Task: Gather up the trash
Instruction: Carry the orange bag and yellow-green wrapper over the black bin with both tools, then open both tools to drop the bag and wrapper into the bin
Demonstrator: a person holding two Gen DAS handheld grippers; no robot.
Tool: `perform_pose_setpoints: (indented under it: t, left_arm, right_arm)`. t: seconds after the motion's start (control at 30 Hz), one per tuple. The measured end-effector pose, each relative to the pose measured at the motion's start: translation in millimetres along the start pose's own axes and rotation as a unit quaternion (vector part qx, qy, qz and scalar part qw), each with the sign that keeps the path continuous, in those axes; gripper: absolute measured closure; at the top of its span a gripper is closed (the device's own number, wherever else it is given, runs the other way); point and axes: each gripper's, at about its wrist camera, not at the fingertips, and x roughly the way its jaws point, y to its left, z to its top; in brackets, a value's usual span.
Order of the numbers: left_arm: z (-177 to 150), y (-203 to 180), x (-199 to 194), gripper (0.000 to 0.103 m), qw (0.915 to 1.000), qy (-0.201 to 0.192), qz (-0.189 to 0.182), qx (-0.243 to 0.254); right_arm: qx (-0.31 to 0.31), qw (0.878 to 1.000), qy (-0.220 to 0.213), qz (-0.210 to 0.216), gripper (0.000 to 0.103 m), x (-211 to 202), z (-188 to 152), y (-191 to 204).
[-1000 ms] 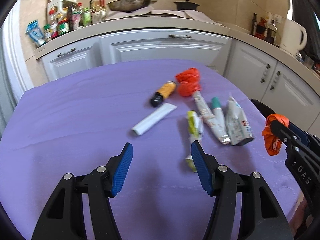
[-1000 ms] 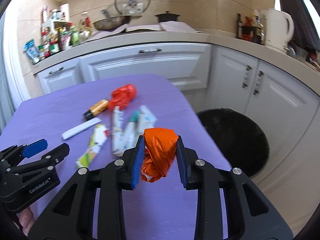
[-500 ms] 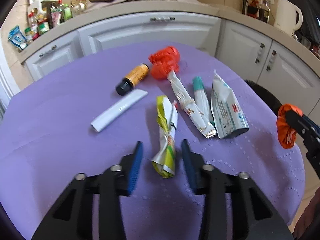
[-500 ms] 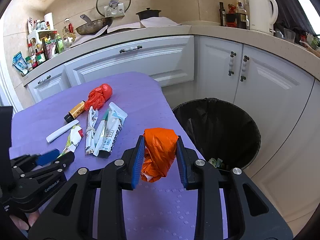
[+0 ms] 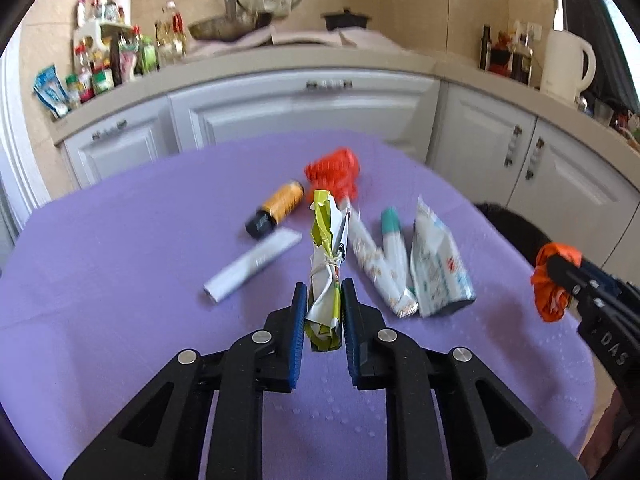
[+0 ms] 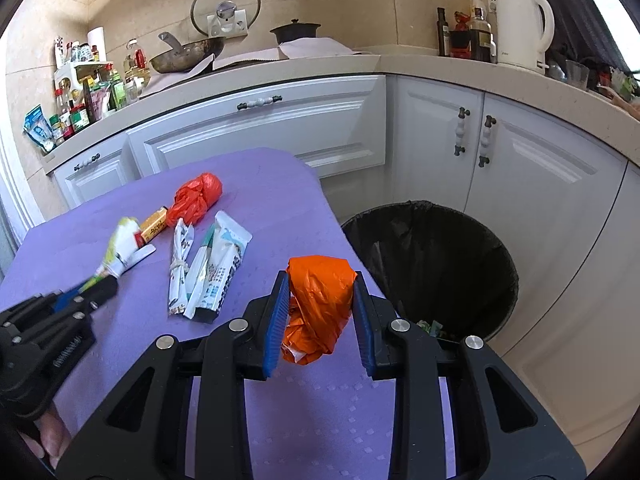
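Note:
My left gripper (image 5: 323, 312) is shut on a knotted yellow-green wrapper (image 5: 326, 264) and holds it lifted above the purple table (image 5: 120, 280); it also shows in the right wrist view (image 6: 120, 248). My right gripper (image 6: 322, 312) is shut on a crumpled orange bag (image 6: 320, 304) near the table's right edge, left of the black bin (image 6: 432, 264). On the table lie a red bag (image 5: 334, 172), an orange bottle (image 5: 276, 208), a white stick pack (image 5: 252, 266), a knotted white wrapper (image 5: 376, 264), a teal-capped tube (image 5: 392, 232) and a white pouch (image 5: 436, 268).
White cabinets (image 6: 280, 120) and a counter with a kettle (image 6: 520, 28), bottles and a pan run behind the table. The bin stands on the floor between table and cabinets, with some trash inside (image 6: 430, 326).
My left gripper closed on the yellow-green wrapper and lifted it off the table. My right gripper moved a little toward the bin, still holding the orange bag.

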Motion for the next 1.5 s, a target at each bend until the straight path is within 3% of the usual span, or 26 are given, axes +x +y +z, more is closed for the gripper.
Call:
perform_pose_setpoints:
  t: [0.2, 0.57, 1.17, 1.5]
  left_arm:
    - [16, -11, -11, 0.085, 0.9994, -0.026, -0.022, -0.002]
    - [39, -65, -4, 0.085, 0.9955, -0.045, -0.074, 0.040]
    - [41, -148, 41, 0.085, 0.9899, -0.017, -0.102, 0.097]
    - [49, -171, 60, 0.084, 0.9892, -0.007, -0.103, 0.104]
  right_arm:
    - [0.006, 1.000, -0.011, -0.019, 0.073, -2, 9, -14]
    - [0.028, 0.996, -0.034, -0.073, 0.073, 3, 33, -65]
    - [0.057, 0.993, -0.023, -0.102, 0.073, 30, 38, -129]
    - [0.062, 0.992, -0.017, -0.105, 0.073, 47, 39, -143]
